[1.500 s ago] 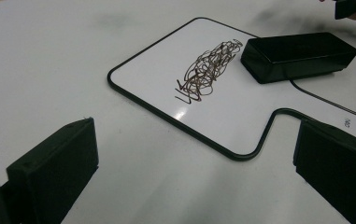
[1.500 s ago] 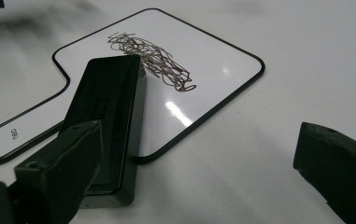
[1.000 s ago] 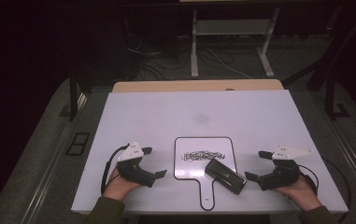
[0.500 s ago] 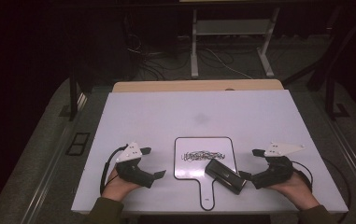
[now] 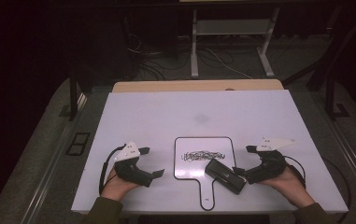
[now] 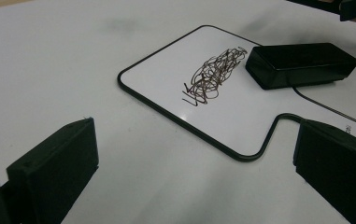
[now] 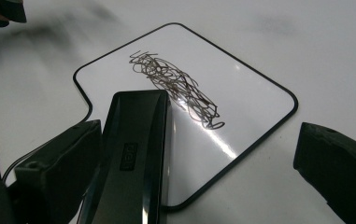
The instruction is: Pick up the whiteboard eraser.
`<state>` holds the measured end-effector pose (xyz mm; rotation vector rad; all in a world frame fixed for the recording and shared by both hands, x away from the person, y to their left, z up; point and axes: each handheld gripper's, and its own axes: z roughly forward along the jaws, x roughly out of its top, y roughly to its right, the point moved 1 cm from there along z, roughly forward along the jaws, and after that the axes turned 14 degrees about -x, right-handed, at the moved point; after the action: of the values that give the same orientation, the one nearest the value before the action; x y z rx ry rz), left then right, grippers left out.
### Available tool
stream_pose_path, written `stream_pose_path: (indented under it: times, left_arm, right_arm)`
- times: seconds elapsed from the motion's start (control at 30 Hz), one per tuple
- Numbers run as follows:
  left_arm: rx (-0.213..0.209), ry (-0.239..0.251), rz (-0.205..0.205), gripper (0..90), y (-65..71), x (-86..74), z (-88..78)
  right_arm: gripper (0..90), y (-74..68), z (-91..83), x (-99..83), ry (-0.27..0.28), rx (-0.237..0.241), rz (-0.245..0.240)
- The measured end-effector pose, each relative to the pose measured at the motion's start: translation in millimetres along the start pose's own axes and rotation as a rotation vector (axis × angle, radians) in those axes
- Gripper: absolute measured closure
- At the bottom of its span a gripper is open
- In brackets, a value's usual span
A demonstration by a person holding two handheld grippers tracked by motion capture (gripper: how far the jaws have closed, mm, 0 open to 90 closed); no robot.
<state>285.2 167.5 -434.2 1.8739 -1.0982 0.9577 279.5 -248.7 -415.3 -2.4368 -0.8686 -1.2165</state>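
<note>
A small paddle-shaped whiteboard lies flat on the white table, near the table's front edge, its handle pointing toward the person. Everything else is placed from this board. A dark scribble runs across the middle of its writing face. A black eraser lies at the board's lower right corner, partly on the writing face and partly over the black rim, just below and right of the scribble.

The right gripper sits right of the board, held in the person's right hand. Its jaws stand wide apart and hold nothing. In the right gripper view the eraser lies between them, pressed close against the left-hand jaw and well apart from the other; whether it actually touches that jaw I cannot tell. Beyond the eraser the scribble and the board's rounded corner show in the gap.

The left gripper rests left of the board, near but not touching it, in the person's left hand. Its jaws are also spread wide and grip nothing. In the left gripper view only bare table and the board's handle notch lie between them, with the eraser farther off on the board's far side.
</note>
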Motion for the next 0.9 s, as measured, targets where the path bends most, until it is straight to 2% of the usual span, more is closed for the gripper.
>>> stream_pose_path:
  times: [0.03, 0.1, 0.7, 0.9]
  left_arm:
    - [0.003, -0.007, 0.004, 0.0, 0.2, 0.1, 0.7]
    - [0.008, -0.005, 0.002, 0.0, 1.2, 0.1, 1.7]
    - [0.012, -0.01, 0.004, 0.0, 2.6, 0.3, 2.2]
    - [0.01, -0.012, 0.007, 0.0, 2.8, 0.5, 2.8]
  right_arm:
    - [0.4, -1.5, 0.8, 1.6, -0.001, 0.002, -0.019]
    - [0.4, -3.5, 2.0, 3.6, 0.004, -0.001, -0.026]
    - [0.4, -19.5, 17.8, 19.2, -0.011, 0.024, -0.07]
    - [0.4, -23.3, 19.4, 17.8, -0.056, 0.021, -0.076]
